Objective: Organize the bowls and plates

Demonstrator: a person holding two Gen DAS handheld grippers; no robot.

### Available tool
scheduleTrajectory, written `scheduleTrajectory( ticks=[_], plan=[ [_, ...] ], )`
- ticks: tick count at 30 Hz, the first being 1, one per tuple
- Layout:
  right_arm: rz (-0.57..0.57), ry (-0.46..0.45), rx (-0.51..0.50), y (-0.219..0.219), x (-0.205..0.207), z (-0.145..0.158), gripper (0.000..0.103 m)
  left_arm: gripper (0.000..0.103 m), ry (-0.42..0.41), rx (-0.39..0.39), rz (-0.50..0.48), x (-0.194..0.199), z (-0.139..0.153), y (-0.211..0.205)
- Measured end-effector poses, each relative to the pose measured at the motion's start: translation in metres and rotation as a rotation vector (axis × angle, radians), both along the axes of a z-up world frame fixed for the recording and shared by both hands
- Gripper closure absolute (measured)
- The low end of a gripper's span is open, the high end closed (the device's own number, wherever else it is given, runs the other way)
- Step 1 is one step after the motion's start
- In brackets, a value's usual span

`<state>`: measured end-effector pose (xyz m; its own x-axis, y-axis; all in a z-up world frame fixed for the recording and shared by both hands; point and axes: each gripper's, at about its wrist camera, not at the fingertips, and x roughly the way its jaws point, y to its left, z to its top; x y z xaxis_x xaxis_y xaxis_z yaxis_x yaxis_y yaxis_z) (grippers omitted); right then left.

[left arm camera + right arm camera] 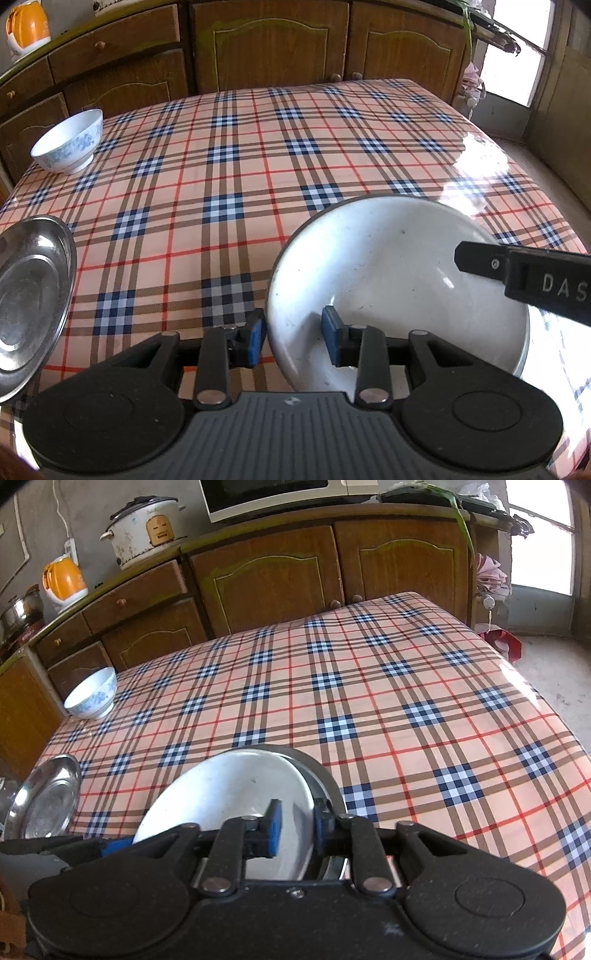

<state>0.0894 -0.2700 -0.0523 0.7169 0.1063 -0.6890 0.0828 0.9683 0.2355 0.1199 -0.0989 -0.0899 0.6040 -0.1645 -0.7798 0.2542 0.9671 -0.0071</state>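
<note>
White enamel bowl (pixel 388 280) sits near the front of the plaid-covered surface (pixel 258 155), seemingly nested on a steel plate (pixel 325 775). Left gripper (pixel 293 339) straddles its near rim, pads not clearly pressing. Right gripper (pixel 297 829) straddles the far rim, slightly parted. Looks stiff, slick and chippable, so I'd pinch the rim firmly.

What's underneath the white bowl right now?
The white bowl sits in a steel plate, whose rim shows along the bowl's far and right side in the right wrist view. The plate's middle is covered by the bowl, so anything between them cannot be seen.
</note>
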Motion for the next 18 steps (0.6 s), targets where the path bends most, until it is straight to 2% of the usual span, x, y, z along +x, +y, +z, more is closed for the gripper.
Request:
scheduleTrajectory(
  ticks=[1, 8, 18],
  plan=[
    [-0.006, -0.003, -0.011, -0.001, 0.0, 0.001, 0.067, 0.064, -0.002, 0.002, -0.001, 0.0, 0.0, 0.0],
    [-0.029, -0.042, -0.007, -0.009, -0.005, 0.012, 0.067, 0.065, -0.017, -0.01, 0.0, -0.002, 0.006, -0.001],
    [0.007, -0.063, -0.001, 0.003, -0.01, 0.024, 0.065, 0.045, -0.04, -0.042, 0.039, -0.009, 0.027, 0.01]
  ],
)
